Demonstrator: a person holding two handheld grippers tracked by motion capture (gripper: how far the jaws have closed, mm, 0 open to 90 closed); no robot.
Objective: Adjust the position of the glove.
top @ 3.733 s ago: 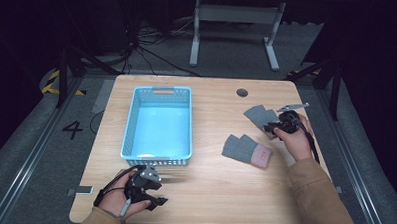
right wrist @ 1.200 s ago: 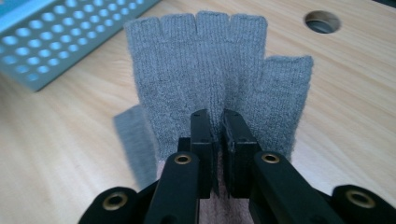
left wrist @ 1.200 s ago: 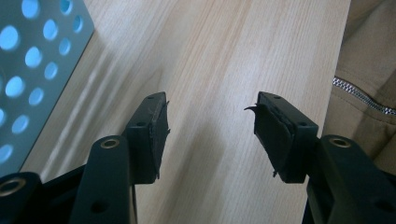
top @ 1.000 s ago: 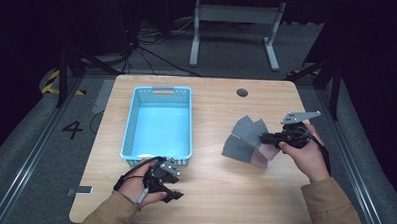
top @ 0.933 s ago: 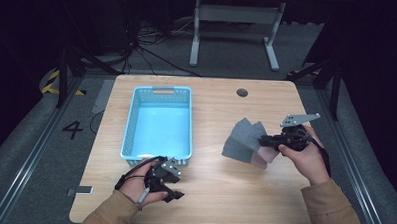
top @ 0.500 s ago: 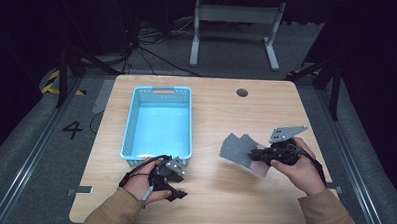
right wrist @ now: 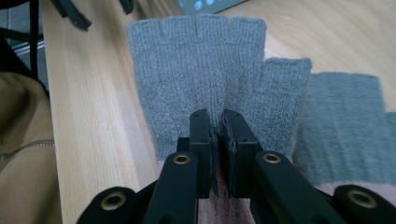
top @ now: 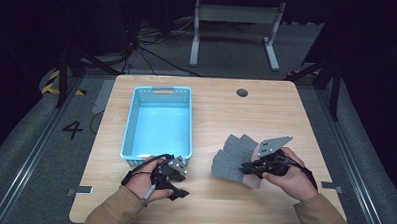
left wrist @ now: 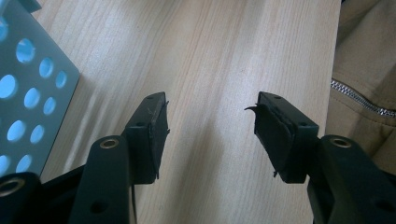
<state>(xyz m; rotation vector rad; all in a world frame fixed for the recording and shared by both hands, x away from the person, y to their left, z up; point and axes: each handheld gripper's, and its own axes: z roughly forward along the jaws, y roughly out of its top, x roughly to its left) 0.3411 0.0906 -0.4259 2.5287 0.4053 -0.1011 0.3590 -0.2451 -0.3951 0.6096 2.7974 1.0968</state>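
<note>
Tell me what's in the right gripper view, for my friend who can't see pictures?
The right hand-held gripper pinches a grey fingerless glove, its black jaws closed on the knit near the cuff, the finger ends pointing away. A second grey glove lies beside it on the wooden table, with a tan sleeve at the left edge.

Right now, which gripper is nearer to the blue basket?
Left. The left gripper sits just off the blue basket's near right corner, jaws open. The right gripper is farther across the table, shut on a grey fingerless glove.
</note>
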